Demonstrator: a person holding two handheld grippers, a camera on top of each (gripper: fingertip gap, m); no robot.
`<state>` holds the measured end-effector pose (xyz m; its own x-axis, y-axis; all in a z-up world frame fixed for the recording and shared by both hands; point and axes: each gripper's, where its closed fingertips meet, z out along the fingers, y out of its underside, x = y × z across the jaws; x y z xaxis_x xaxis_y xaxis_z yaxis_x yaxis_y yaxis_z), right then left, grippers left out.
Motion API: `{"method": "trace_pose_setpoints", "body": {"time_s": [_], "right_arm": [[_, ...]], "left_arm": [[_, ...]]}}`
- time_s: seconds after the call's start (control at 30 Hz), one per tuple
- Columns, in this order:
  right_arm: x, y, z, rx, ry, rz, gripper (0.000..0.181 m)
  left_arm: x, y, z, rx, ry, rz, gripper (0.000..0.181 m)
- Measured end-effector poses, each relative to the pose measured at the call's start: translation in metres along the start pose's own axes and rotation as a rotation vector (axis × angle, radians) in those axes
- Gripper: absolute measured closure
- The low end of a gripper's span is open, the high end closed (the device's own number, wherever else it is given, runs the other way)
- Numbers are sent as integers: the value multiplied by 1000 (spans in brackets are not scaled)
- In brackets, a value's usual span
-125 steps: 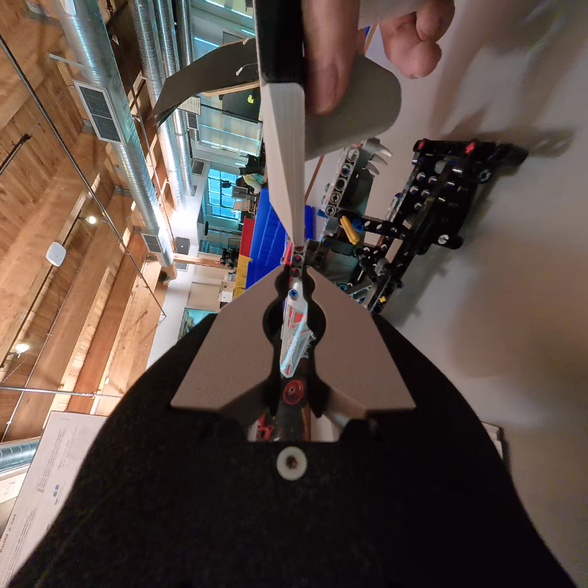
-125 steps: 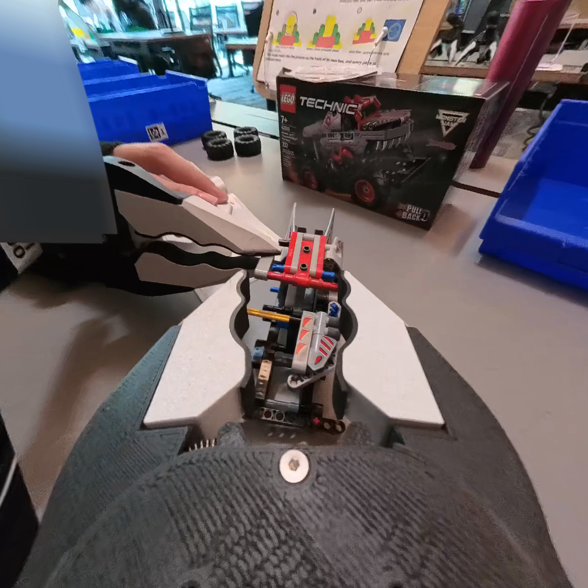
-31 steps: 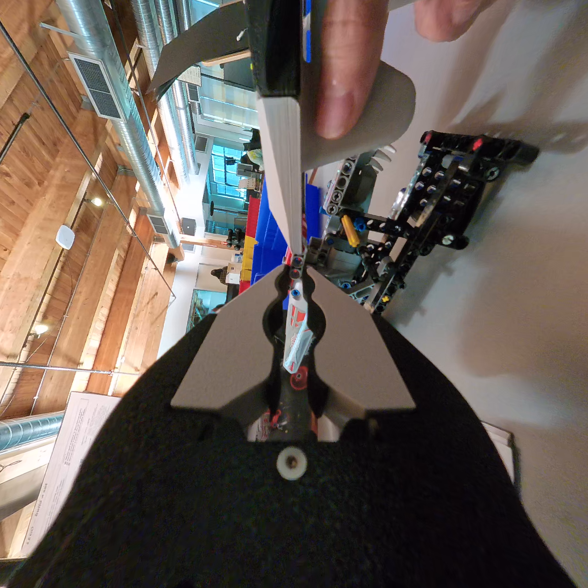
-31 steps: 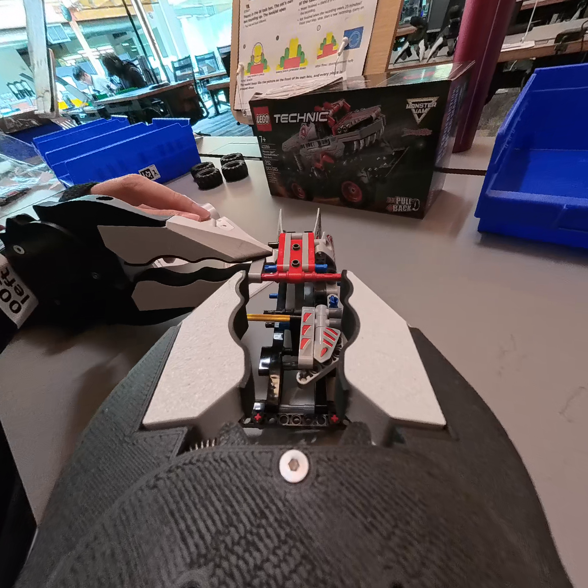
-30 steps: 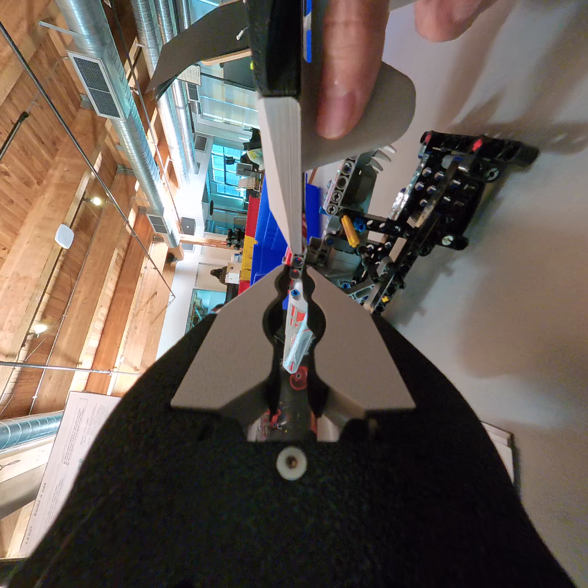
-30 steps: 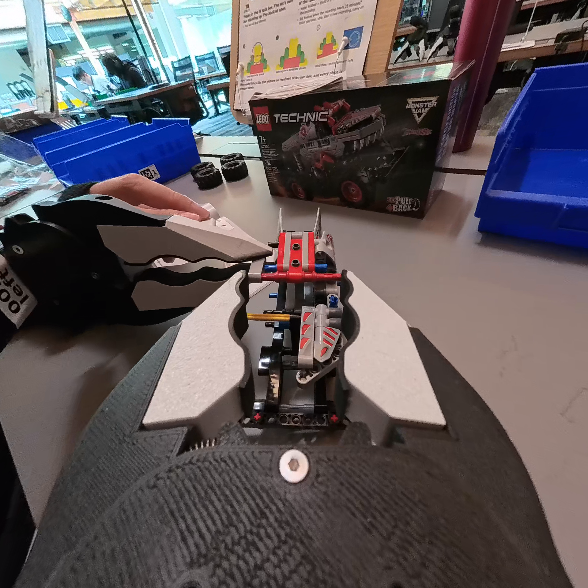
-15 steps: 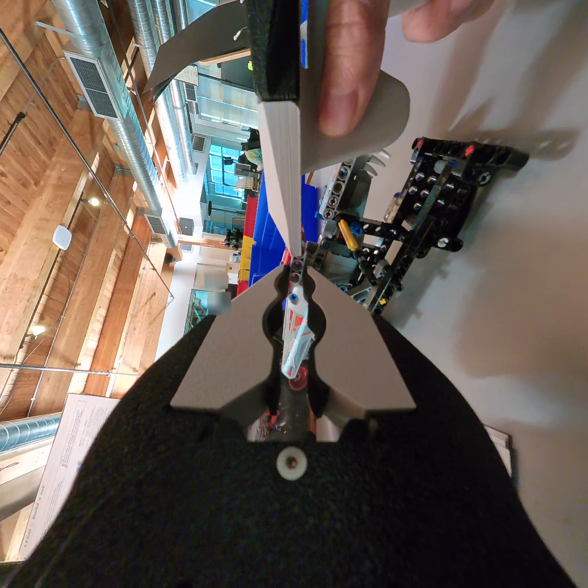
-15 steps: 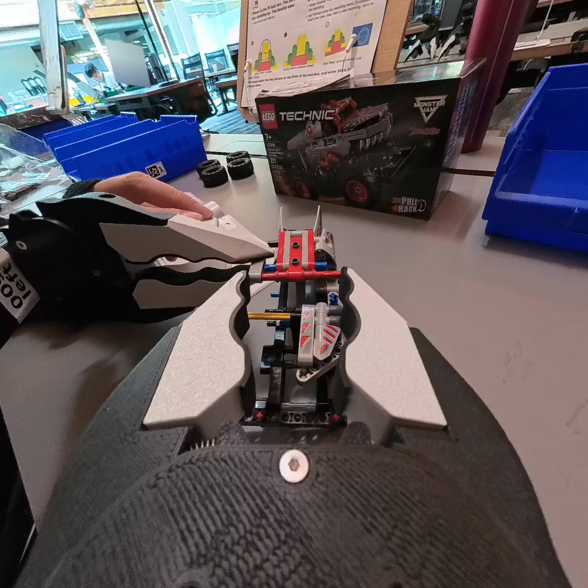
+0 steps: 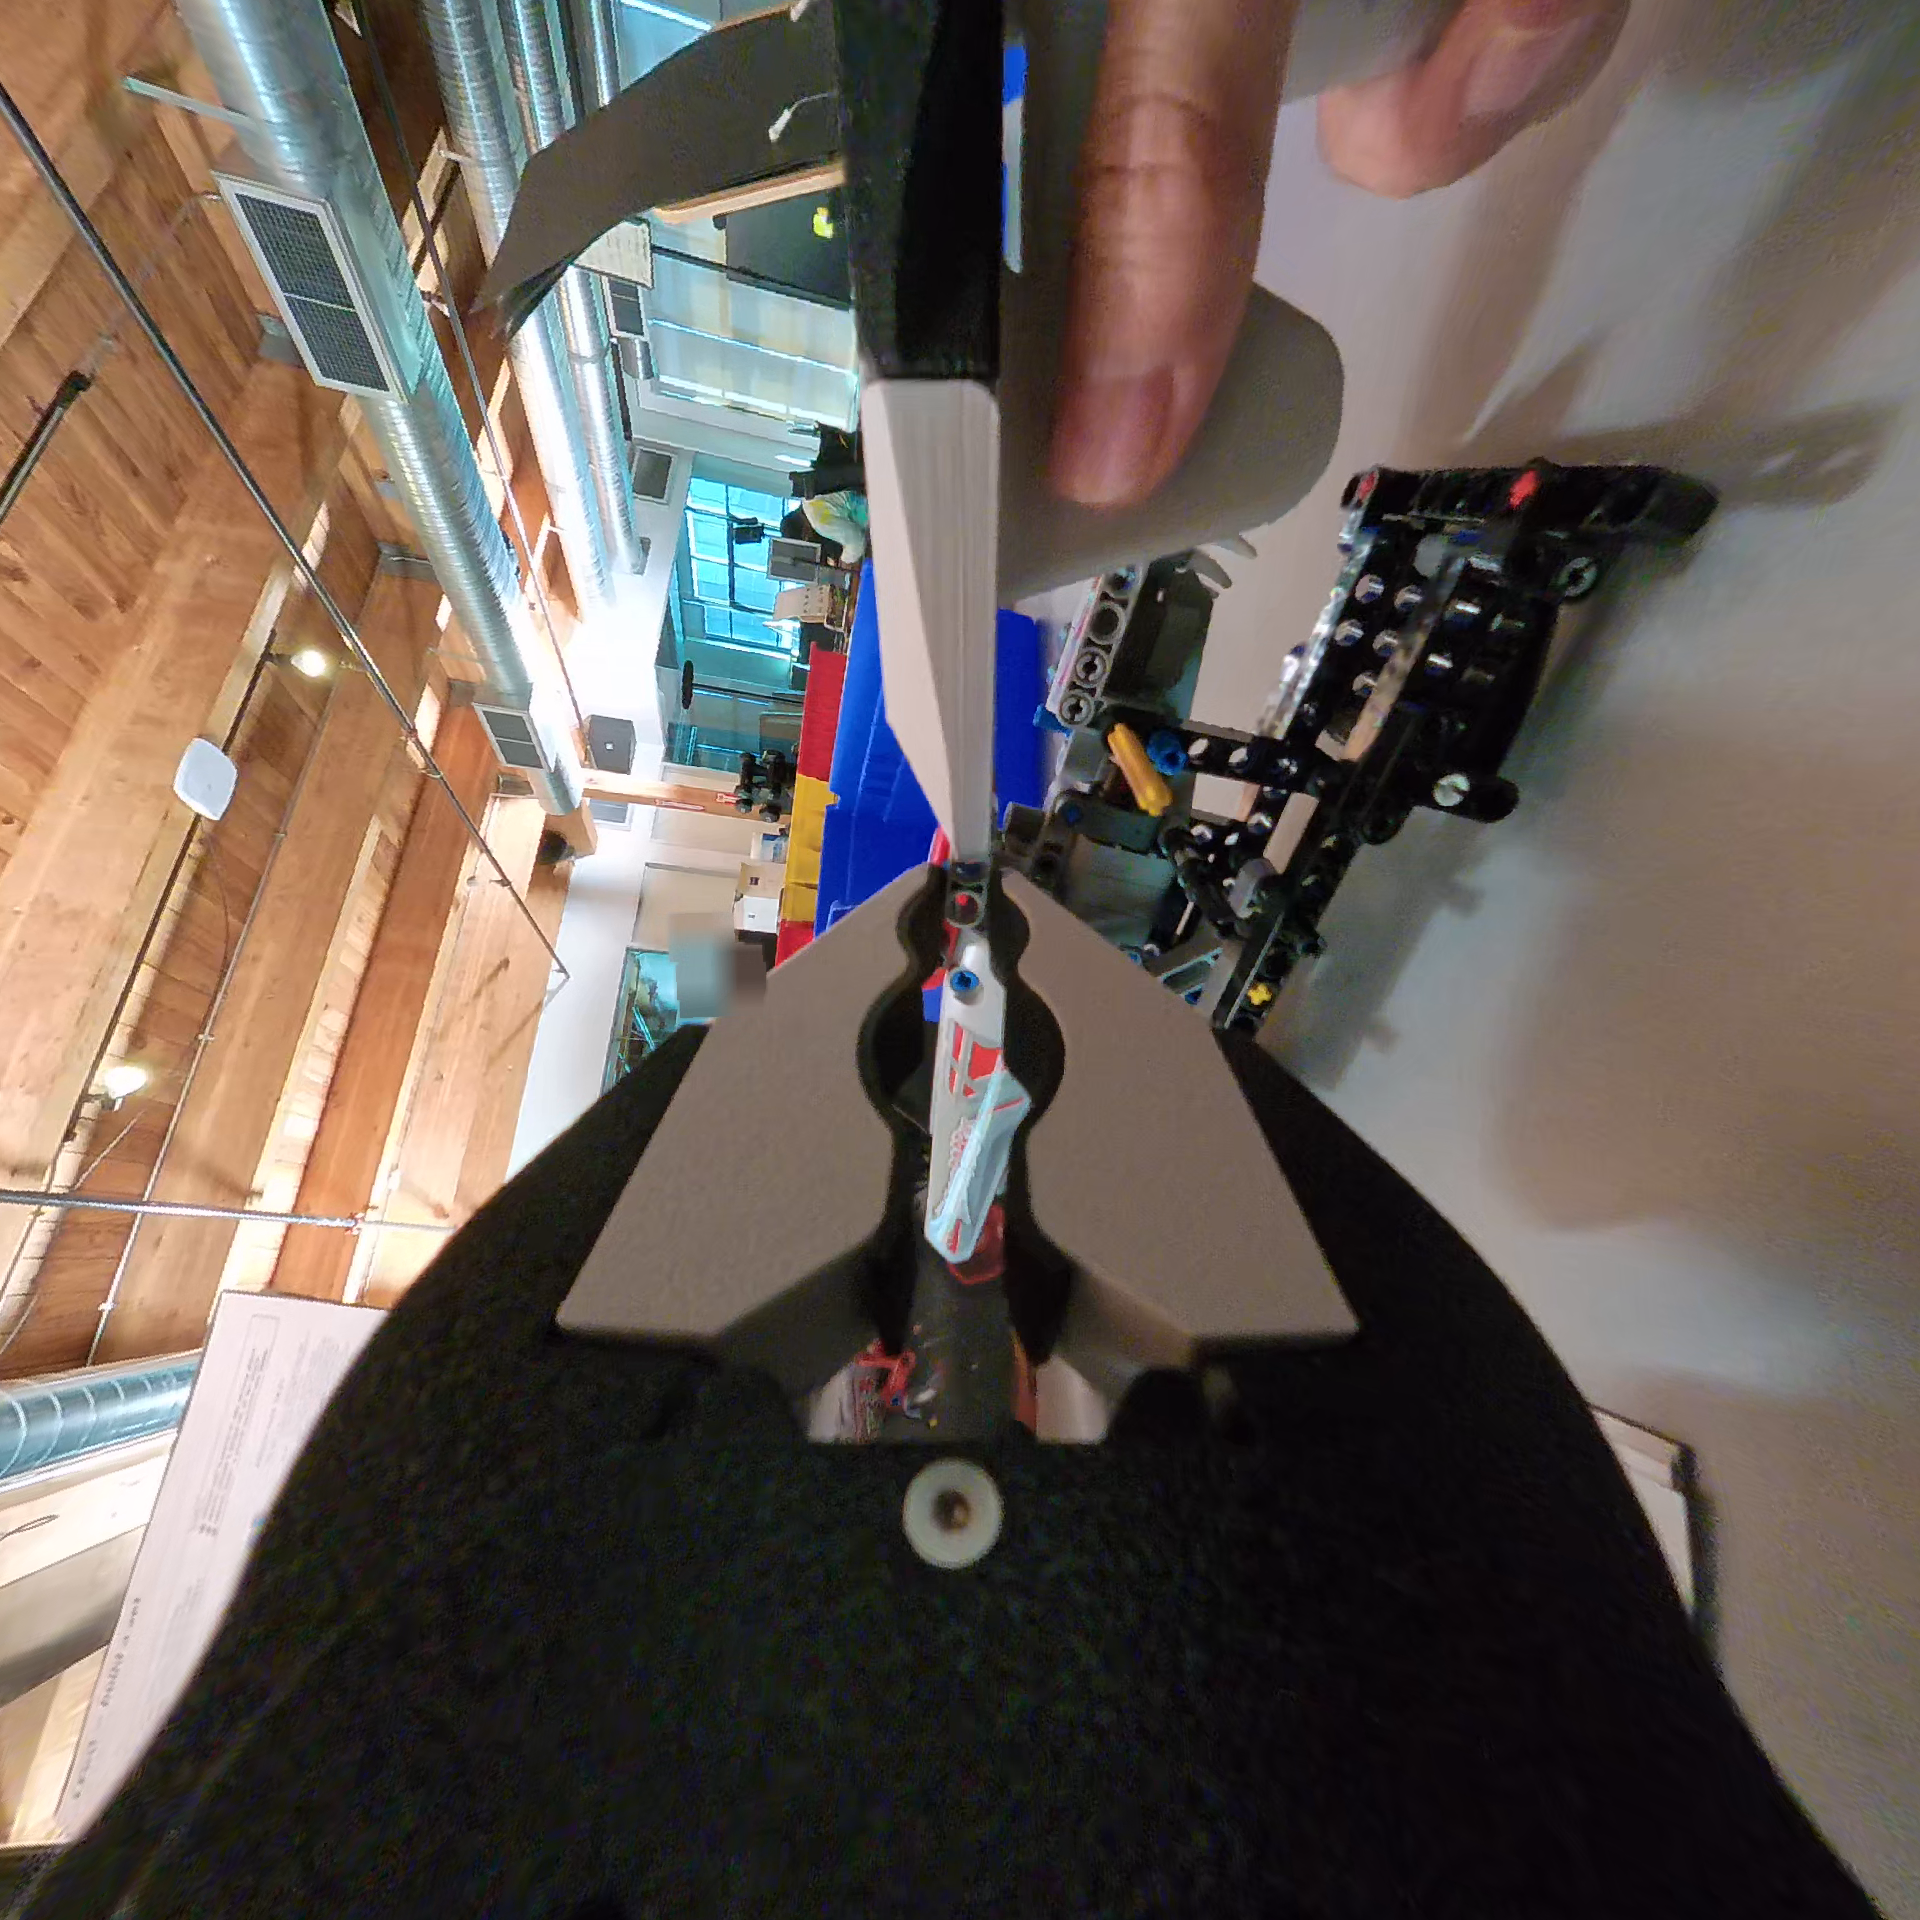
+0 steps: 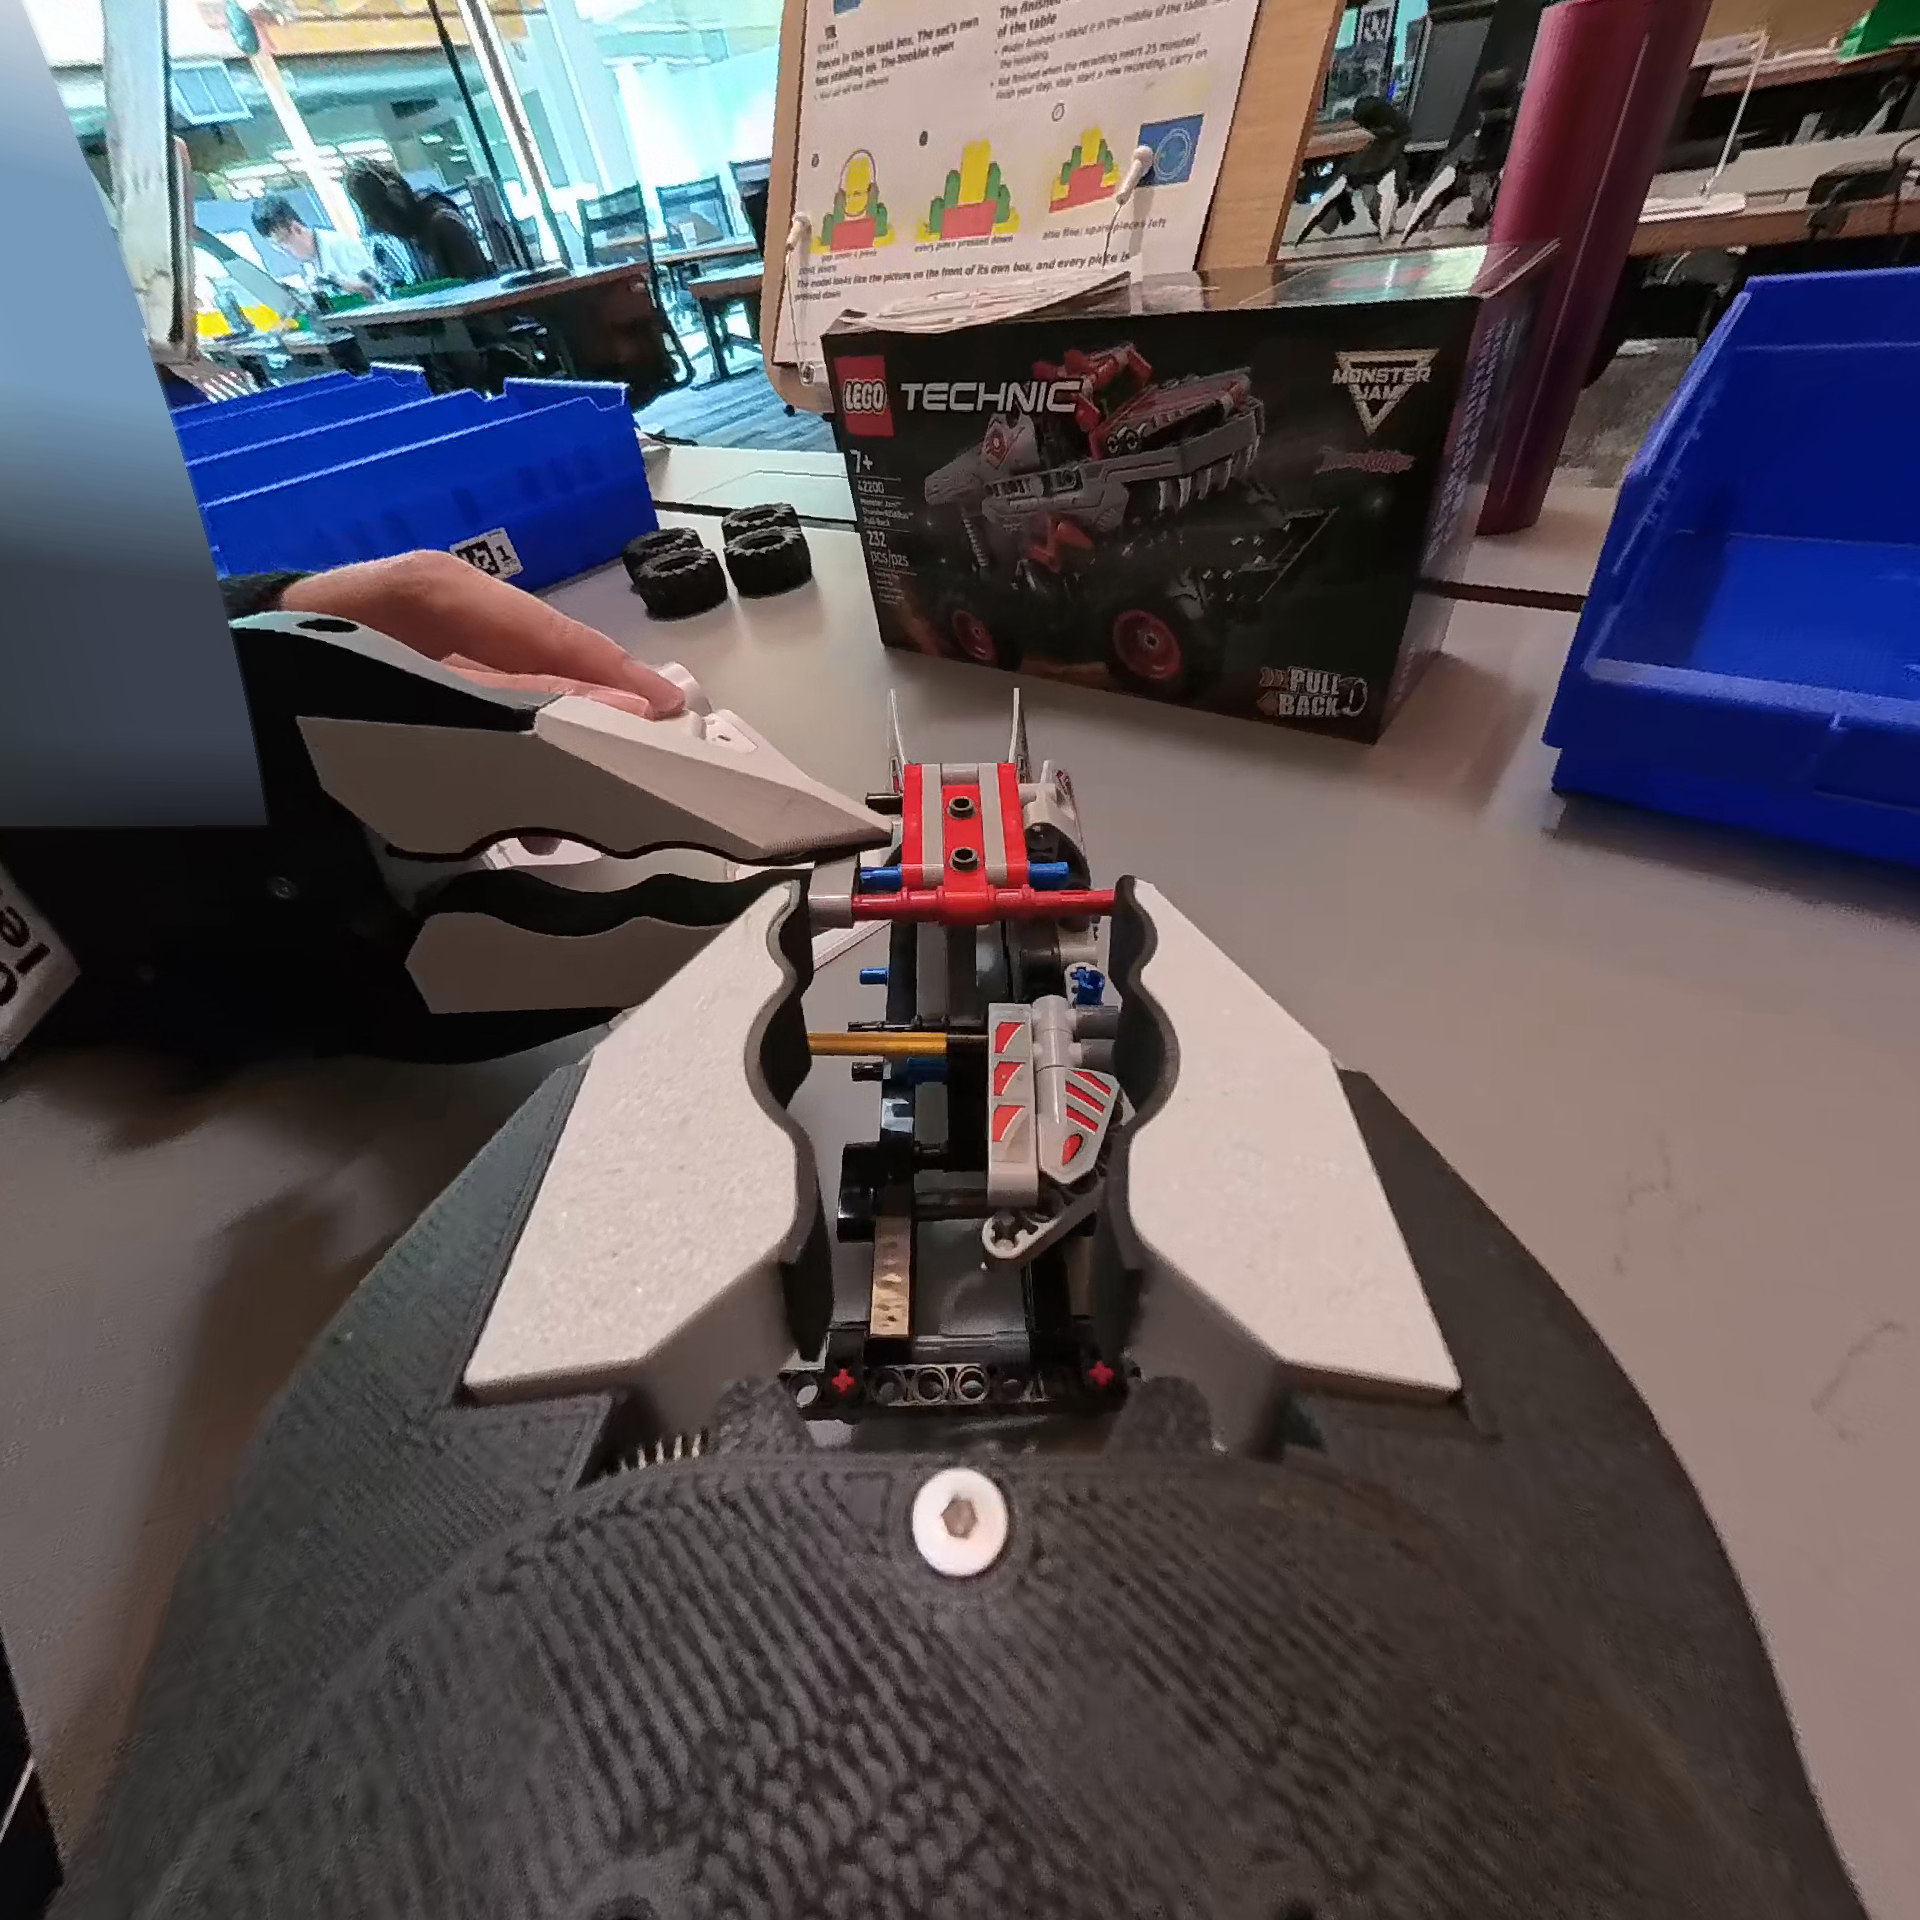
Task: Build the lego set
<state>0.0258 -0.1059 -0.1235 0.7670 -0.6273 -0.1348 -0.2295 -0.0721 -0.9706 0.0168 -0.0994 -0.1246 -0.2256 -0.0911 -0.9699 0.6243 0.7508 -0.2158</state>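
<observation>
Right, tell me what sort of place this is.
Probably a shared workshop or lab in a converted industrial building: exposed ceiling ducts, blue parts bins, and people at worktables beyond the grey table.

The blue bin (image 10: 1766, 582) runs off frame; its near wall hides its floor.

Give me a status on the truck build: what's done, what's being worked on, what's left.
Done: the chassis is framed, with a red hood section and a grey-and-red side panel on one side. In hand: the right gripper clamps the chassis while the left gripper presses a matching grey-and-red panel against its other side. Left: the four black tyres lie loose by the set's box.
</observation>
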Motion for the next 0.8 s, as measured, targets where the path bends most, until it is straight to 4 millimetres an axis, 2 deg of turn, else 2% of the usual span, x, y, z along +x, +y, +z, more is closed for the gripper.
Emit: {"method": "trace_pose_setpoints", "body": {"time_s": [0.4,0.5,0.67,0.8], "right_arm": [[1,0,1,4,-28,30,125],[0,0,0,5,-43,5,125],[-4,2,-2,20,-89,-8,125],[-4,2,-2,23,-106,-18,125]], "left_arm": [[0,3,0,24,25,-38,176],[-2,5,-5,49,82,-72,170],[-5,4,-18,156,385,-395,155],[-9,2,-19,224,609,-573,139]]}}
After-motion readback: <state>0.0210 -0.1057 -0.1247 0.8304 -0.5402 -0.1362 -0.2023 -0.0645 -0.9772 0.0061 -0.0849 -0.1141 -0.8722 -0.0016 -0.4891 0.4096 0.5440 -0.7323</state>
